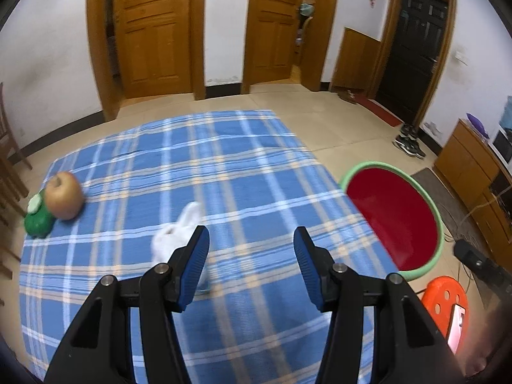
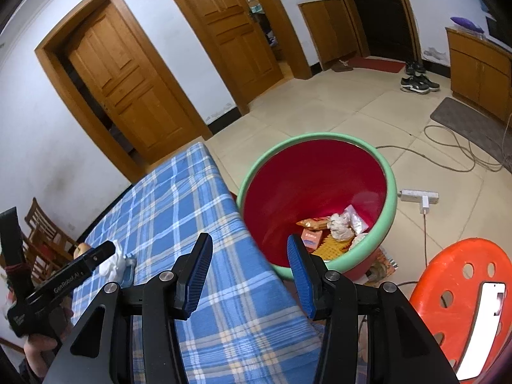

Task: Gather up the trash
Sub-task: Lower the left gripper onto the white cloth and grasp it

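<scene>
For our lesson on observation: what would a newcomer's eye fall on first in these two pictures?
Most likely the red bin with a green rim, standing on the floor beside the table and holding wrappers and crumpled paper. Next, the blue plaid tablecloth, with a white crumpled tissue near its middle and an apple at its left edge.

A blue plaid tablecloth (image 1: 198, 166) covers the table; on it, at far left, an apple (image 1: 63, 196) touches a green toy (image 1: 38, 219), with crumpled white tissue (image 1: 179, 233) lower centre.
</scene>
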The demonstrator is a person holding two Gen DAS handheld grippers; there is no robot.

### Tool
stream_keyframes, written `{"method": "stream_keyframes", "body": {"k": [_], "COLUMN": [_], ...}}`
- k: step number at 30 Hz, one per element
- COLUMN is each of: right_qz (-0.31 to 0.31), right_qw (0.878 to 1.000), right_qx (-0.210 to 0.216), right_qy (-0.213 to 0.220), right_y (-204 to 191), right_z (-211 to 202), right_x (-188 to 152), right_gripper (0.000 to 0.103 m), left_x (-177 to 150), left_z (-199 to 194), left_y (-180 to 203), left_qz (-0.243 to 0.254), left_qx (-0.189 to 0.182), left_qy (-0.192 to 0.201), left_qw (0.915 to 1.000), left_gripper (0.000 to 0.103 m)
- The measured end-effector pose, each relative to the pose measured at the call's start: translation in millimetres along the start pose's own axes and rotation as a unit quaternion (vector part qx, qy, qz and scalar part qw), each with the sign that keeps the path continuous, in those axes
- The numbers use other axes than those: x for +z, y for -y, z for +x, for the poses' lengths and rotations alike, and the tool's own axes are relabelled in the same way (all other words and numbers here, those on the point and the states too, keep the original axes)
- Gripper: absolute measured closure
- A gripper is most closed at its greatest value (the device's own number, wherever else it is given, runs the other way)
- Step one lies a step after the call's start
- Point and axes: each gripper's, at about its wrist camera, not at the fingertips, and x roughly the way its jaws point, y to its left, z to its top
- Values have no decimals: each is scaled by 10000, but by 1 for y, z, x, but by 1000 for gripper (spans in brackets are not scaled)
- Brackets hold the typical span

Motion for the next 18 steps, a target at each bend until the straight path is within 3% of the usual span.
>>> {"method": "stream_keyframes", "body": {"k": [9,18], "right_qz": [-197,-378], "right_qw": [9997,9990], "right_qx": [-106,-212], "right_qy": [-51,-139], "right_y": [-11,-17], "right_z": [-1,-4], "right_x": [-6,-12], "right_gripper": [53,53], "left_x": [-9,-22], "left_z": [16,40], "left_y": [-52,-73], "left_qz": [-466,-783], "left_qx": [358,257], "left_qy": [-138,-344], "left_qw": [9982,9960], "left_gripper": [48,48]}}
